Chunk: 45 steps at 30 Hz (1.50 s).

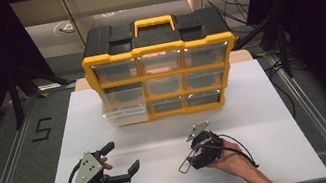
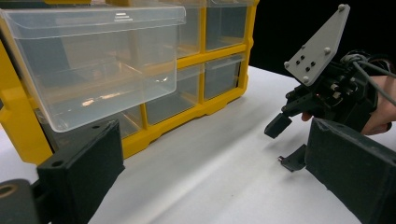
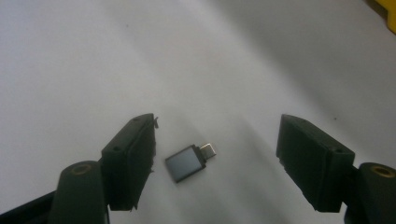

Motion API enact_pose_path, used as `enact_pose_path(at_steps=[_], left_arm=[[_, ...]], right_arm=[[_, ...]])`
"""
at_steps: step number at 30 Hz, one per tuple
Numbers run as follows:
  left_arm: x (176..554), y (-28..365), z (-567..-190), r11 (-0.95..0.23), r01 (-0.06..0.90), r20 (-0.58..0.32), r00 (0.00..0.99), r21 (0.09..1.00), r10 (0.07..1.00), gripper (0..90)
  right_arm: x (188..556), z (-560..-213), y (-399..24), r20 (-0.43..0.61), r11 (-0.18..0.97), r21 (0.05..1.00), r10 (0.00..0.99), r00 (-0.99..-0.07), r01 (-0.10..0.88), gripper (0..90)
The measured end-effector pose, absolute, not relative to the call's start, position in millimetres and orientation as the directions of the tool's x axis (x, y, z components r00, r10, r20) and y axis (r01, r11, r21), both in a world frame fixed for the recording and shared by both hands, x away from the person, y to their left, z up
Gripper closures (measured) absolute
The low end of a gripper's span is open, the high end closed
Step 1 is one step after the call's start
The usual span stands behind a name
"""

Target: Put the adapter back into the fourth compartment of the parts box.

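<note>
One tiny adapter (image 3: 186, 163) lies between my right gripper's (image 3: 215, 158) unclenched jaws, plug toward one o'clock; light, stiff, slippery, so I'd pinch its flat body sides.

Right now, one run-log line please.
right claw: open, astride adapter on table | left claw: open, idle | organizer: one drawer out

The high view looks forward and down from the near side of the white table (image 1: 267, 119), with the yellow drawer organizer (image 1: 160, 66) at the far end. The left gripper view sits low and close to the organizer (image 2: 196, 60), facing its drawers. The right gripper view looks steeply down, near the tabletop (image 3: 93, 60). All three views share the white tabletop in front of the organizer.
</note>
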<state>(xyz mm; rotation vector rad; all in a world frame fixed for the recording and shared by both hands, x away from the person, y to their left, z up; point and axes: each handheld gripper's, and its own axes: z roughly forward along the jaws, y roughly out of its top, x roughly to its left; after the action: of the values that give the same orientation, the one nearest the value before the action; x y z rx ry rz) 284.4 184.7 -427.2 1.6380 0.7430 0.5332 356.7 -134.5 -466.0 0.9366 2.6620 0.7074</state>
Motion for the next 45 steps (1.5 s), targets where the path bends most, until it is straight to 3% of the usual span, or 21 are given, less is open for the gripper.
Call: enact_pose_path(at_steps=[13,17,22,33,45], left_arm=[[284.2,185.1,-426.7,-0.096,0.177,-0.054,0.691,0.98,0.721,4.3],[284.2,185.1,-426.6,-0.096,0.176,-0.054,0.692,0.98,0.72,4.4],[283.7,185.2,-426.3,-0.099,0.171,-0.048,0.692,0.98,0.721,4.6],[283.4,184.6,-426.3,-0.104,0.165,-0.04,0.69,0.981,0.722,5.0],[283.2,184.9,-425.9,-0.102,0.163,-0.039,0.69,0.981,0.723,5.0]], right_arm=[[360.4,-470.4,-138.9,-0.067,0.694,0.471,0.644,-0.762,0.545,35.5],[361.3,-469.7,-141.2,-0.051,0.685,0.47,0.65,-0.758,0.556,42.4],[361.2,-467.7,-143.9,-0.009,0.692,0.457,0.631,-0.776,0.559,58.9],[360.3,-466.4,-144.1,0.011,0.71,0.444,0.605,-0.796,0.546,75.5],[360.0,-459.1,-146.2,-0.002,0.707,0.483,0.591,-0.806,0.517,76.3]])
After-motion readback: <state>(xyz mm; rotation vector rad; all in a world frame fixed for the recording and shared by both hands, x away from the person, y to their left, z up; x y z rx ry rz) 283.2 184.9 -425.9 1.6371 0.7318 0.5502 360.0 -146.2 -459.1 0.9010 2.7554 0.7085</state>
